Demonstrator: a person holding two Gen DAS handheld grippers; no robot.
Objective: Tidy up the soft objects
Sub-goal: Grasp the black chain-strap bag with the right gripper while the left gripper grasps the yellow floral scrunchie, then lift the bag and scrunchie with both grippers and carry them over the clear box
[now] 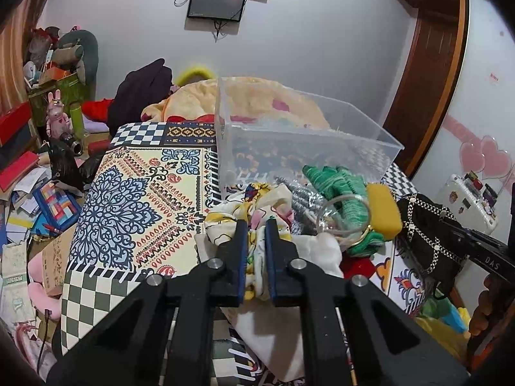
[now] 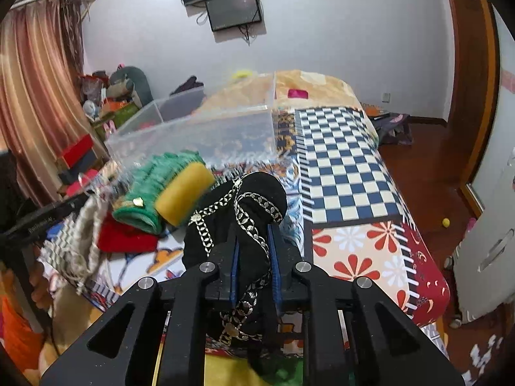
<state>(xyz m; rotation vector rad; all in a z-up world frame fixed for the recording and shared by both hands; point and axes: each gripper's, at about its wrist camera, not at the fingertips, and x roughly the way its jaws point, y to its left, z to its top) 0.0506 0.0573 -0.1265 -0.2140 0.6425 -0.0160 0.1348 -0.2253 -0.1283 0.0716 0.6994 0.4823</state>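
My left gripper (image 1: 256, 225) is shut on a cream cloth with yellow and red print (image 1: 244, 212), at the near edge of a pile of soft things on the patterned bed. My right gripper (image 2: 252, 226) is shut on a black cloth with silver chain trim (image 2: 244, 199), also seen at the right of the left wrist view (image 1: 428, 234). The pile holds a green knit piece (image 1: 338, 186) (image 2: 151, 180), a yellow sponge (image 1: 384, 212) (image 2: 183, 196), a red cloth (image 2: 125, 238) and a silver tinsel piece (image 1: 299, 196). A clear plastic bin (image 1: 289, 135) (image 2: 199, 132) stands just behind the pile.
The patterned bedspread (image 1: 135, 199) (image 2: 341, 173) covers the bed. A heaped orange blanket (image 1: 257, 96) lies behind the bin. Cluttered boxes and toys (image 1: 48, 96) stand at the left. A wooden door (image 1: 431, 74) and white cabinet (image 2: 492, 257) stand at the right.
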